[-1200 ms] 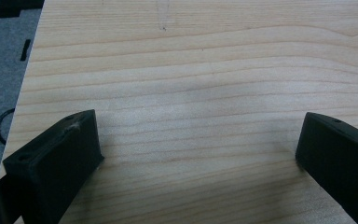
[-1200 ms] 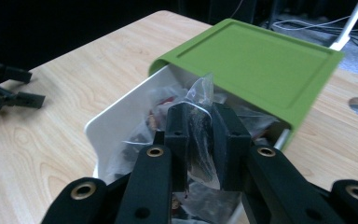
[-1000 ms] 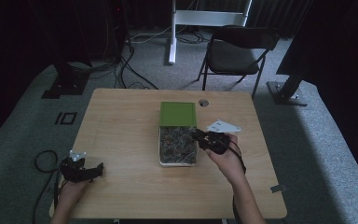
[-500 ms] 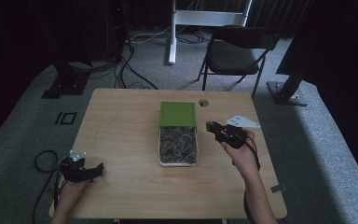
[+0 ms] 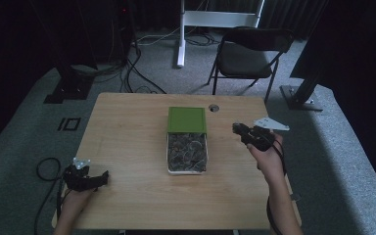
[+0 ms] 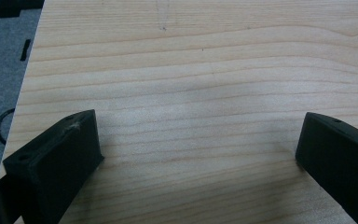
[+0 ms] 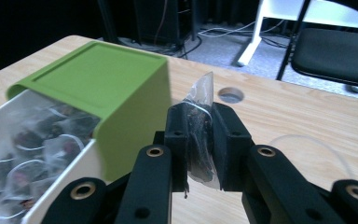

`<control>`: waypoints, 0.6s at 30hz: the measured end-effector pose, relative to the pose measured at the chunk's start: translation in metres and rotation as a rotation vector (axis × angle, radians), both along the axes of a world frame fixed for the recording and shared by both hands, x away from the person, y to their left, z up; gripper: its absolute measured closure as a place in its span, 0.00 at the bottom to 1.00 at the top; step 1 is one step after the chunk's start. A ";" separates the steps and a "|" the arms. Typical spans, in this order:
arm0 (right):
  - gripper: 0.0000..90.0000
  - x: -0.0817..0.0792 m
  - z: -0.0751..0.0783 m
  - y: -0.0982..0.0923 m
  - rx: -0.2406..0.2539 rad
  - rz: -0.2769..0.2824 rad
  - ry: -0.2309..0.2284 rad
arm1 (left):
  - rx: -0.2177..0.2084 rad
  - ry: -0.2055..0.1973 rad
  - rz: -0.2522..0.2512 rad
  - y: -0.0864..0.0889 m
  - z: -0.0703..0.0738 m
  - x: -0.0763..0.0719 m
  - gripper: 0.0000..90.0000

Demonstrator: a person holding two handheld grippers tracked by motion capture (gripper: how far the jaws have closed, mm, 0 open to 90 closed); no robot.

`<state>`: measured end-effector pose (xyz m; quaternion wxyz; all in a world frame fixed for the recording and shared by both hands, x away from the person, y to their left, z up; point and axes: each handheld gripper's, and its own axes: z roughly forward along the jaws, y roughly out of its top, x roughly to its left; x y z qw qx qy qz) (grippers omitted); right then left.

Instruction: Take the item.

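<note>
The right hand-held gripper (image 7: 199,135) pinched a clear tea bag (image 7: 200,140) between its jaws, just right of the green-lidded box (image 5: 187,139) at mid-desk (image 5: 127,122). The left hand-held gripper (image 5: 85,178) stood wide and empty over the desk's near corner, well apart from the box.

The right gripper (image 5: 240,130) hung above the wooden table (image 5: 127,127), its black jaws pointing toward the box (image 5: 187,145) just to its left. The box's green lid (image 5: 186,119) was slid back, baring dark packets. Well apart, the left gripper (image 5: 100,178) rested low at the table's near-left corner.
</note>
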<state>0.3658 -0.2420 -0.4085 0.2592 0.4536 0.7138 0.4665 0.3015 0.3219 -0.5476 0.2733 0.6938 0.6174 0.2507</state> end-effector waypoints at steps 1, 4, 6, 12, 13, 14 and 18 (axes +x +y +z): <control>0.87 0.002 0.001 -0.006 0.009 -0.018 -0.004 | 0.000 0.000 0.000 0.000 0.000 0.000 0.00; 0.87 0.007 0.001 -0.015 0.014 -0.052 -0.003 | 0.000 0.000 0.000 0.000 0.000 0.000 0.00; 0.87 0.010 0.001 -0.022 0.021 -0.080 0.000 | 0.001 0.001 -0.001 0.000 0.000 0.000 0.00; 0.87 0.021 -0.001 -0.038 0.029 -0.138 0.011 | 0.001 0.001 -0.001 0.000 0.000 0.000 0.00; 0.87 0.022 -0.001 -0.040 0.029 -0.147 0.012 | 0.001 0.001 -0.001 0.000 0.000 0.000 0.00; 0.87 0.022 -0.001 -0.040 0.029 -0.147 0.012 | 0.001 0.001 -0.001 0.000 0.000 0.000 0.00; 0.87 0.032 -0.004 -0.047 0.025 -0.172 0.021 | 0.001 0.001 -0.001 0.000 0.000 0.000 0.00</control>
